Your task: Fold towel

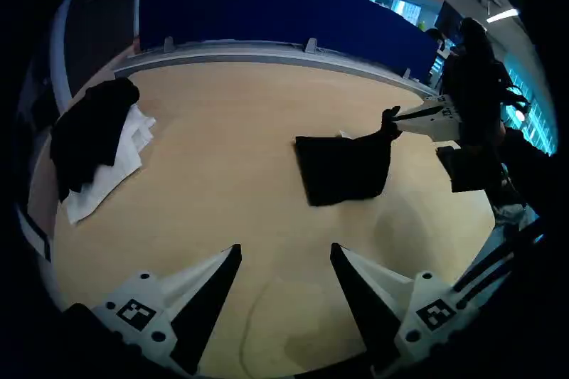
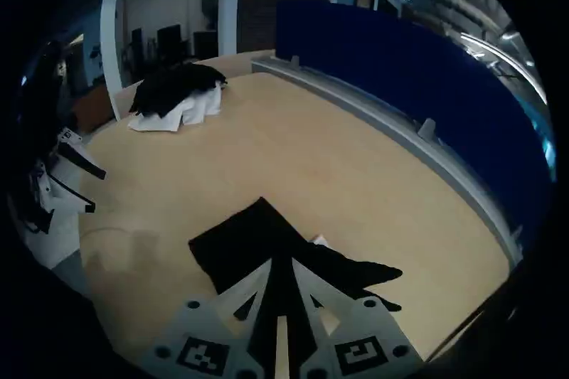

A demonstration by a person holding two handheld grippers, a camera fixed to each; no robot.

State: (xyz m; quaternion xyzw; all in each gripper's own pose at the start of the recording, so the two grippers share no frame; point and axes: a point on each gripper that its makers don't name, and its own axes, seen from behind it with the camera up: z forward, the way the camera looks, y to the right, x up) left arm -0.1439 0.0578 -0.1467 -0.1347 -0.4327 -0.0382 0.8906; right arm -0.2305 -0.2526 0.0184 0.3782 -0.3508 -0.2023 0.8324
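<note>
Left gripper: jaws wide apart, nothing between, hovers above bare table. Right gripper: fingers pressed together on black towel, one corner pinched and lifted off wood. Remainder of towel lies flat near table centre, 1 o'clock from left fingertips in left gripper view. Pile of black and white cloths at 10 o'clock, well apart. Blue partition along far edge, 12 o'clock.

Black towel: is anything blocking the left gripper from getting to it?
No, nothing visible is. Just bare table lies between the open left gripper and the black towel. The pile of cloths sits off to one side, and the right gripper pinches one towel corner.
</note>
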